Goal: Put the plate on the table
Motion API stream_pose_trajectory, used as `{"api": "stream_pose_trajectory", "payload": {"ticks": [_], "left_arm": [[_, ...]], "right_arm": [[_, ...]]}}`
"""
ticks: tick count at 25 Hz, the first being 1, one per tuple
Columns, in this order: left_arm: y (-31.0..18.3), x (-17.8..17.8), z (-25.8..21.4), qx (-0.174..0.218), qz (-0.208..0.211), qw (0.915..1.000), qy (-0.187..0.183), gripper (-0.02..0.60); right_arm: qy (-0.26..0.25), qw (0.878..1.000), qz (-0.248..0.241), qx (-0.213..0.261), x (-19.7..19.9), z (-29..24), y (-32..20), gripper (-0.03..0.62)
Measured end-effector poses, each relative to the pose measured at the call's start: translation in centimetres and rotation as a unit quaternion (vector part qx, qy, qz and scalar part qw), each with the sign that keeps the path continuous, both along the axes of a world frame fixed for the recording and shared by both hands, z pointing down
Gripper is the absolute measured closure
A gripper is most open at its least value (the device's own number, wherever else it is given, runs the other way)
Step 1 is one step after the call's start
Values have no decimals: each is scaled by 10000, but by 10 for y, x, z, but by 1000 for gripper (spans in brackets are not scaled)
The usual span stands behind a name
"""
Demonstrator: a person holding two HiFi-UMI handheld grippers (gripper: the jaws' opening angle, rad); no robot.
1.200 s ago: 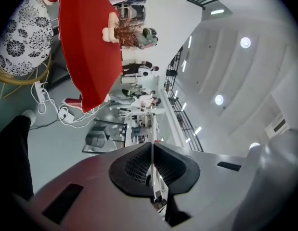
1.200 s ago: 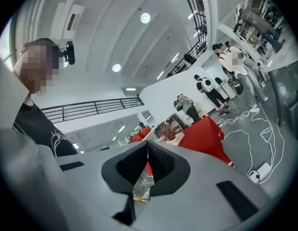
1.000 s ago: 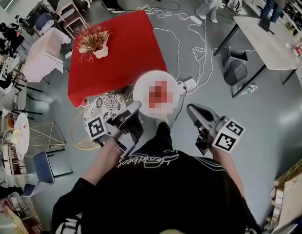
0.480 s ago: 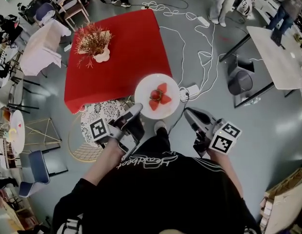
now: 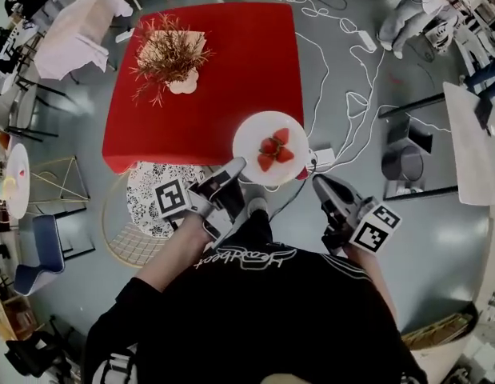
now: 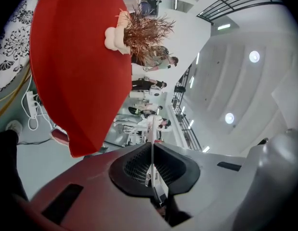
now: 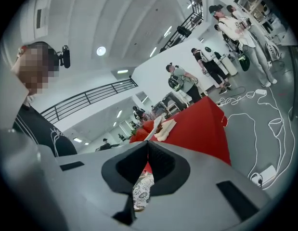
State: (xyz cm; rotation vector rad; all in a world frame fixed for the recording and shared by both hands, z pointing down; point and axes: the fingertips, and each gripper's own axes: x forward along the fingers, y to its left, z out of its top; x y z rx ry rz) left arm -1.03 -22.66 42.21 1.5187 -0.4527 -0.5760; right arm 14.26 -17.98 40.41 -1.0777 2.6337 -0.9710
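A white plate (image 5: 271, 137) with cut strawberries (image 5: 273, 150) hangs over the near right corner of the red table (image 5: 207, 86). My left gripper (image 5: 237, 167) is shut on the plate's near left rim, and my right gripper (image 5: 315, 181) is shut on its near right rim. In the left gripper view the plate's rim (image 6: 152, 134) shows as a thin white line pinched between the dark pads of the left gripper (image 6: 152, 150). In the right gripper view the plate's rim (image 7: 156, 125) rises out of the closed right gripper (image 7: 148, 143), with the red table (image 7: 201, 129) behind it.
A cream vase of dried red-brown sprigs (image 5: 171, 58) stands at the table's far left. A round patterned seat in a wire frame (image 5: 151, 198) sits below the near edge. White cables (image 5: 343, 62) and a power strip (image 5: 323, 157) lie on the grey floor at right. People stand further off.
The plate and both grippers have come closer to the red table; the plate now overlaps its near right corner instead of hanging over the floor. Both grips stay the same.
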Motion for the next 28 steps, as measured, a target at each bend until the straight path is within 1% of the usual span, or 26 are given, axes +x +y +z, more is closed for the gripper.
{"api": "stream_pose_trajectory", "payload": {"ticks": [4,7,12,20,23,28], "left_arm": [[-28,0,4,-53,-105,9999,17,563],[-46,-3,5,-19,-182,9998,-33,563],[-78,-12,11,65,-412,9991,-22,563],[-124,-16,21,199,-594,9980,-98,563],[-142,-19,27,214,-687,9972,-180,563],[-170,-19,41,290,-751,9958,-433,563]], "right_arm": [[201,9996,-187,-40,-9,3,-34,586],[189,9993,-281,-135,-13,7,-50,586],[210,9984,-422,-299,-19,17,-71,586],[198,9976,-540,-398,-26,28,-94,586],[182,9975,-555,-396,-28,30,-102,586],[188,9971,-541,-501,-29,38,-114,586]]}}
